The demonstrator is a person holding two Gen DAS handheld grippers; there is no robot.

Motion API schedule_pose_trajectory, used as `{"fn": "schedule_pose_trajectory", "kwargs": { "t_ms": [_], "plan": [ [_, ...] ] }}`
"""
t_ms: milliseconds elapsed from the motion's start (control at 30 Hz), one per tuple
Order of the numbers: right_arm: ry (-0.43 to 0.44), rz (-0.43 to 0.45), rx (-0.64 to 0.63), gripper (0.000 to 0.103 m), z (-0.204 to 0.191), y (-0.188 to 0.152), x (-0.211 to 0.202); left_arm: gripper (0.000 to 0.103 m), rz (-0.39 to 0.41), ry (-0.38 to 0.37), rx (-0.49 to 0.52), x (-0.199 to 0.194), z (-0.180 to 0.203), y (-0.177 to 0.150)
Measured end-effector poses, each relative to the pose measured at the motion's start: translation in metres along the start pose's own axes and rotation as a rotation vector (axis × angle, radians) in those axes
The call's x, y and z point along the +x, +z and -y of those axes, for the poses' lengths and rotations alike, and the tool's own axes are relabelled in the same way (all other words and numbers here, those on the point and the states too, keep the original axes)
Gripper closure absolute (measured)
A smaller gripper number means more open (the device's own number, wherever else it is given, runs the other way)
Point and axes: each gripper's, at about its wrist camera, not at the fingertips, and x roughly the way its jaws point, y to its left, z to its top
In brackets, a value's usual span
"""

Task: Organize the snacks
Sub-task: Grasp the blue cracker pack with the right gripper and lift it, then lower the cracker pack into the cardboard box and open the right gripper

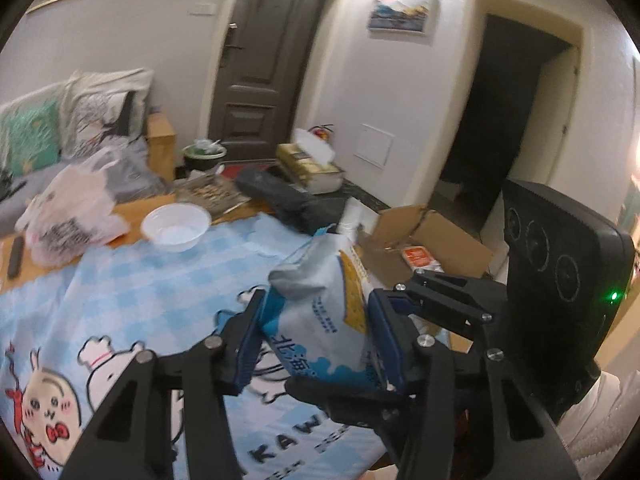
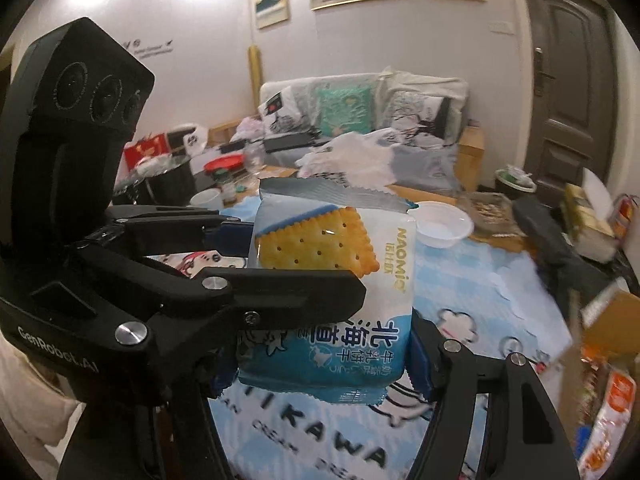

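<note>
A blue-and-white cracker packet (image 1: 320,308) (image 2: 332,280), printed with a square cracker, hangs upright above the cartoon tablecloth (image 1: 152,280). My left gripper (image 1: 318,344) is shut on it, its blue pads (image 1: 246,348) pressing both side edges. In the right wrist view the left gripper (image 2: 304,260) comes in from the left and clamps the packet's middle. My right gripper (image 2: 320,376) is shut on the packet's lower end, one blue pad (image 2: 420,360) against its right edge. The other right pad is mostly hidden behind the left gripper's finger.
A white bowl (image 1: 176,228) (image 2: 440,224) sits on the far part of the cloth beside a plastic bag (image 1: 72,216). An open cardboard box (image 1: 432,240) holding an orange packet lies past the table's right edge. A black pot (image 2: 168,180) and jars crowd the far left.
</note>
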Motion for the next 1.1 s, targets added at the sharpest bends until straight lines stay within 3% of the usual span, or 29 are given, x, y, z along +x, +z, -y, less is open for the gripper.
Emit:
{"fn": "schedule_pose_trajectory", "kwargs": {
  "t_ms": [367,567,700,867,1100],
  "plan": [
    [-0.137,0.102,0.1,0.039,0.086,-0.019,-0.1,0.055,-0.041,-0.098,0.178,0.069,0.11,0.056],
    [-0.266,0.057,0.14,0.039,0.135,-0.041,-0.128,0.055,-0.109,-0.148,0.226,0.13,0.154,0.06],
    [-0.304,0.005,0.185,0.039,0.166,-0.06,-0.135,0.055,-0.169,-0.166,0.237,0.163,0.17,0.058],
    [-0.331,-0.067,0.23,0.038,0.196,-0.079,-0.133,0.054,-0.243,-0.148,0.244,0.193,0.18,0.052],
    [-0.35,-0.095,0.232,0.037,0.206,-0.087,-0.124,0.052,-0.263,-0.053,0.26,0.207,0.178,0.049]
  ]
}}
